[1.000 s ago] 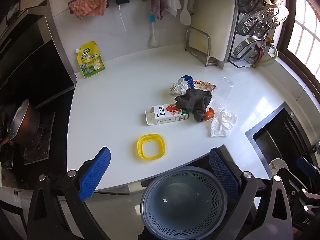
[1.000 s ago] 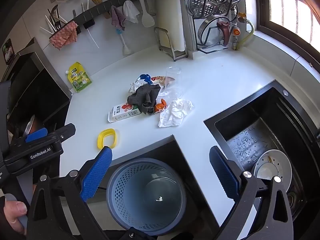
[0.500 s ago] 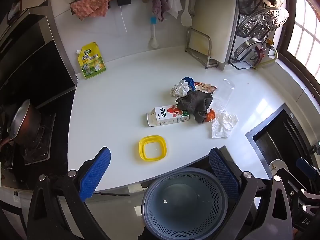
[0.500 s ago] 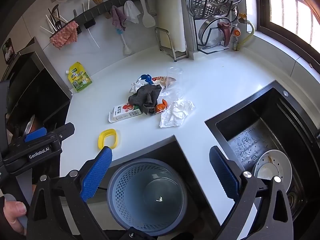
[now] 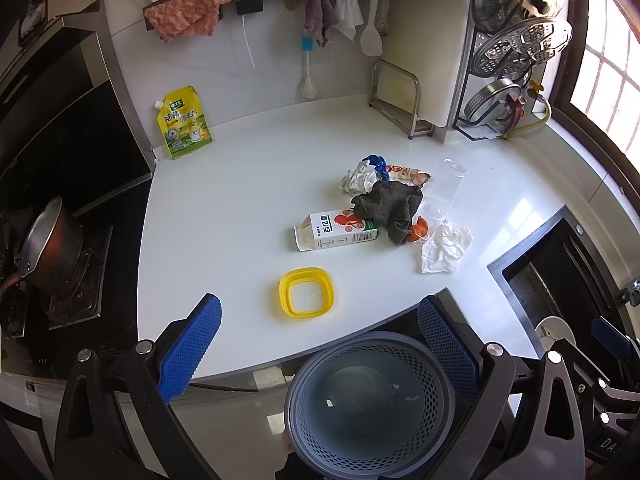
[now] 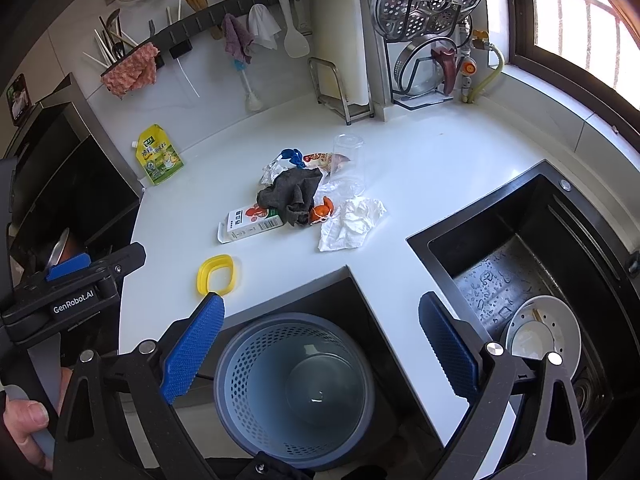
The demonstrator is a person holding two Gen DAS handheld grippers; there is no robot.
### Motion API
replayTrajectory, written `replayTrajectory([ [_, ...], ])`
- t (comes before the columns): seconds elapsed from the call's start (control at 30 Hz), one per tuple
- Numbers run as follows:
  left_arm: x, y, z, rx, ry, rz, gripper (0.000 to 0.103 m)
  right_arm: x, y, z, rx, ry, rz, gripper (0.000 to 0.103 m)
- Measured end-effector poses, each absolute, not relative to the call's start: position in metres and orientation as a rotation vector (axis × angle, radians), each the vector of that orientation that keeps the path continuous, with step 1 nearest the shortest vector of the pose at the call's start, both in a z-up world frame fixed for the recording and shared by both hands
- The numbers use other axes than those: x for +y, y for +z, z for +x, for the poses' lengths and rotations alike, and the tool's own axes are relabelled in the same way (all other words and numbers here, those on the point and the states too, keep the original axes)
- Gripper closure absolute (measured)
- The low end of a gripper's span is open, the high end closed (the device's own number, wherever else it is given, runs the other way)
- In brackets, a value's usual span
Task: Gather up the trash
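Note:
A pile of trash lies mid-counter: a milk carton (image 5: 338, 232) (image 6: 252, 222), a dark grey rag (image 5: 390, 204) (image 6: 294, 194), crumpled white paper (image 5: 444, 248) (image 6: 352, 224), an orange scrap (image 5: 418, 232), a snack wrapper (image 5: 408, 172), a blue-and-white wad (image 5: 366, 174) and a clear plastic cup (image 5: 446, 188) (image 6: 348, 160). A yellow square lid (image 5: 307, 292) (image 6: 216, 274) lies nearer the edge. A grey perforated bin (image 5: 370, 404) (image 6: 294, 384) stands on the floor below the counter. My left gripper (image 5: 320, 344) and right gripper (image 6: 320, 344) are open and empty, above the bin.
A black sink (image 6: 532, 264) holding a white bowl (image 6: 544, 336) is at the right. A stove with a pot (image 5: 48, 252) is at the left. A yellow pouch (image 5: 184, 124), cutting board rack (image 5: 400, 96) and dish rack (image 5: 516, 60) line the back wall.
Both views shifted very slightly; the grippers stay open and nothing on the counter has moved.

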State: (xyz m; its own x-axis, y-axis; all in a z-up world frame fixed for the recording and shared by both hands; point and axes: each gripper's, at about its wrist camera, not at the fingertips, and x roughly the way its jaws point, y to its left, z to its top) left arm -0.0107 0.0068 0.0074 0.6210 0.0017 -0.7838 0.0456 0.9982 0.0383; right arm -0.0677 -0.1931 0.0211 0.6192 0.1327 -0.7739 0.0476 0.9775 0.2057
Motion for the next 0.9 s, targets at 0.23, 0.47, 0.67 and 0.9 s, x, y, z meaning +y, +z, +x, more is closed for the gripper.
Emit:
replayTrajectory([
  [0.23,0.008,0.011,-0.018,0.883,-0.028,0.054,0.006,-0.194,0.022,-0.075,0.889,0.040,0.227,0.010],
  [0.47,0.007,0.012,-0.022,0.880,-0.027,0.055,0.006,-0.198,0.021,-0.081,0.876,0.037,0.255,0.010],
  [0.67,0.007,0.014,-0.025,0.873,-0.021,0.054,0.006,-0.203,0.019,-0.083,0.874,0.035,0.265,0.010],
  [0.9,0.004,0.012,-0.025,0.879,-0.024,0.057,0.006,-0.203,0.019,-0.085,0.873,0.035,0.260,0.010],
])
